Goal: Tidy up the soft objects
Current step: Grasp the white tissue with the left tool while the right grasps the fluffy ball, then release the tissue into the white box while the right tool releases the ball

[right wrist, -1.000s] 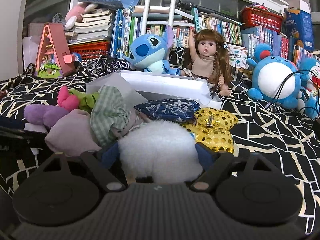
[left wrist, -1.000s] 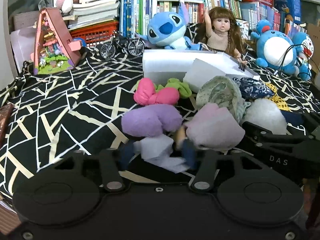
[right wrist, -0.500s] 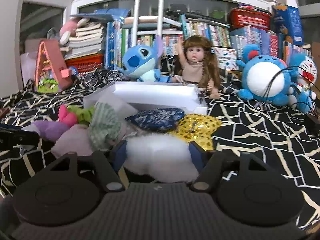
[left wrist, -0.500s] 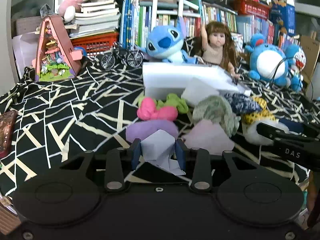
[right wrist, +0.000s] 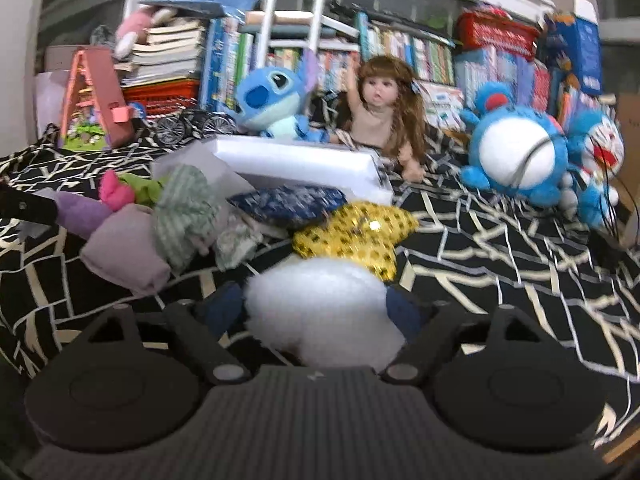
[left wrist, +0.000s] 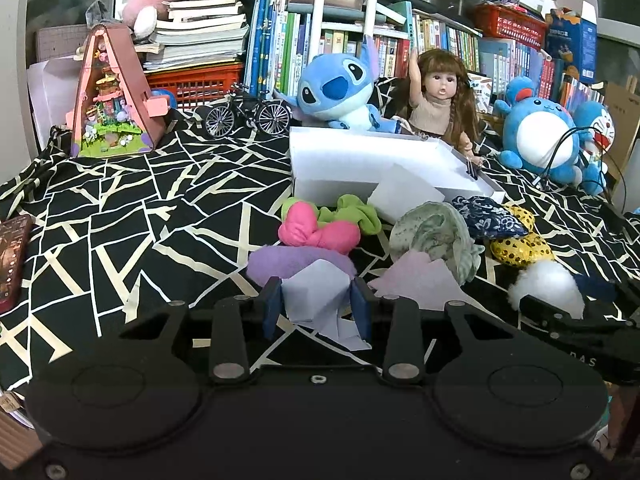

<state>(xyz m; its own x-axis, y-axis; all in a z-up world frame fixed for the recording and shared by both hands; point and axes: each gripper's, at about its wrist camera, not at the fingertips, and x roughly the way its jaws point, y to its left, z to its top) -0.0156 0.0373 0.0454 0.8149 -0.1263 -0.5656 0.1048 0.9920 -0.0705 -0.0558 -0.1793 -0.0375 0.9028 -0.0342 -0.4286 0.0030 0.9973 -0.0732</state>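
My left gripper (left wrist: 316, 306) is shut on a pale lilac cloth (left wrist: 314, 292) and holds it above the patterned tablecloth. My right gripper (right wrist: 316, 310) is shut on a white fluffy ball (right wrist: 324, 304), which also shows in the left wrist view (left wrist: 546, 286). A pile of soft things lies ahead: purple pouch (left wrist: 288, 260), pink bow (left wrist: 316, 232), green scrunchie (left wrist: 358, 212), pink cloth (left wrist: 416, 284), green patterned cloth (left wrist: 436, 232), blue cushion (left wrist: 488, 216), yellow spotted cushion (left wrist: 520, 244). A white open box (left wrist: 360, 160) stands behind the pile.
Behind the box sit a Stitch plush (left wrist: 336, 88), a doll (left wrist: 438, 96), blue plush toys (left wrist: 540, 136), a model bicycle (left wrist: 246, 112) and a pink toy house (left wrist: 112, 96). Bookshelves line the back. A phone (left wrist: 12, 260) lies at the left edge.
My left gripper closed on the lilac cloth and lifted it back from the pile. My right gripper closed on the white ball and raised it off the table.
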